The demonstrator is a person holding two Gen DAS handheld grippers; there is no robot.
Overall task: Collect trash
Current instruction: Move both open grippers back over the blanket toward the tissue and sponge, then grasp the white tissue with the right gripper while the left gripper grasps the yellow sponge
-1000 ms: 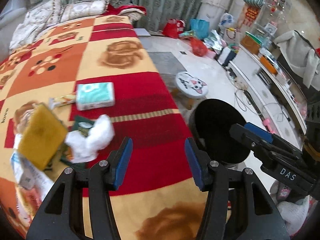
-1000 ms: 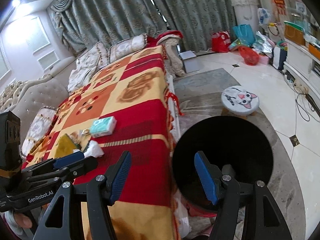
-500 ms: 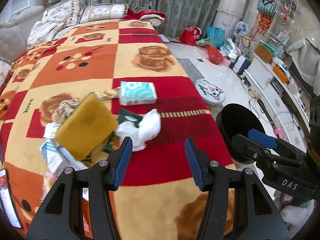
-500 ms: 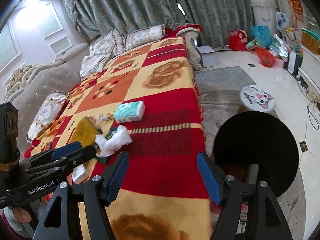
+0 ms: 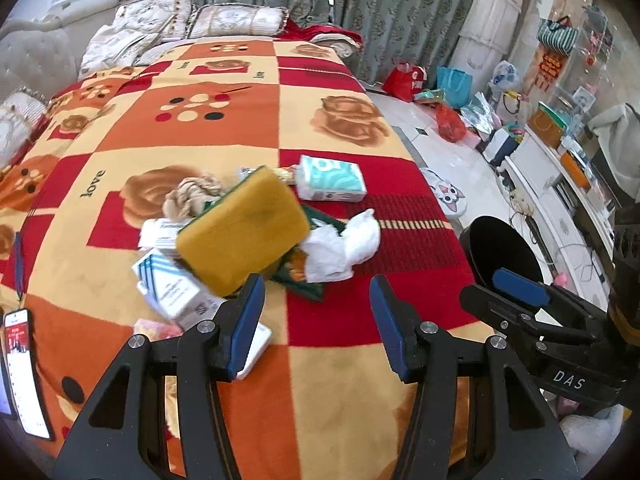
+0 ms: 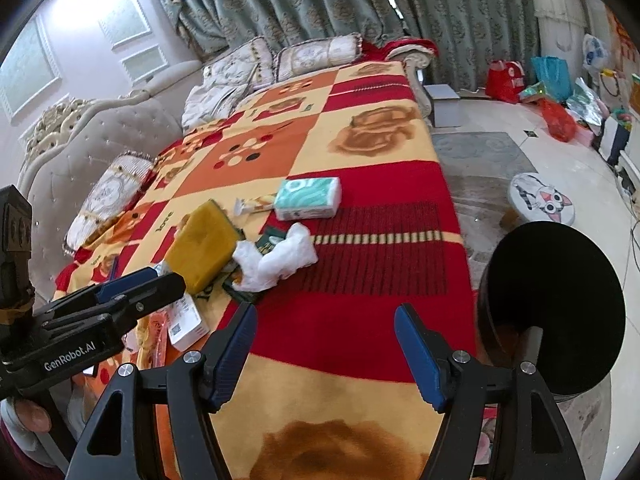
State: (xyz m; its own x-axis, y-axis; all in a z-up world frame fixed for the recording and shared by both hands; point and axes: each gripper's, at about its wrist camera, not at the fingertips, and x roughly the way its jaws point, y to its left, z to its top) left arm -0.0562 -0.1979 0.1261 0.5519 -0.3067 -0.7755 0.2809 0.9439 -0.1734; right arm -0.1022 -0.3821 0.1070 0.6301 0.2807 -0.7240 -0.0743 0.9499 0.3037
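Observation:
A heap of trash lies on the patterned blanket (image 5: 224, 120): a yellow sponge (image 5: 244, 236) (image 6: 202, 246), a crumpled white tissue (image 5: 340, 248) (image 6: 276, 260), a green wrapper (image 5: 304, 282), small white boxes (image 5: 172, 292) and a beige crumpled wad (image 5: 192, 196). A teal tissue pack (image 5: 332, 178) (image 6: 308, 198) lies just behind the heap. My left gripper (image 5: 316, 292) hovers open just in front of the heap, nothing between its pads. To its right, over red blanket, my right gripper (image 6: 326, 316) is open and empty. The round black bin (image 5: 500, 252) (image 6: 552, 312) stands on the floor by the bed's right edge.
A phone (image 5: 24, 368) lies at the blanket's near left edge. Pillows (image 5: 236, 20) line the far end of the bed. A cat-face stool (image 6: 544, 200) stands beyond the bin, with bags (image 5: 448, 120) and cabinets along the right wall.
Both views have swung left, from over the bin to over the bed, so the heap now sits nearer both grippers. The right jaws stand a little wider than a second ago.

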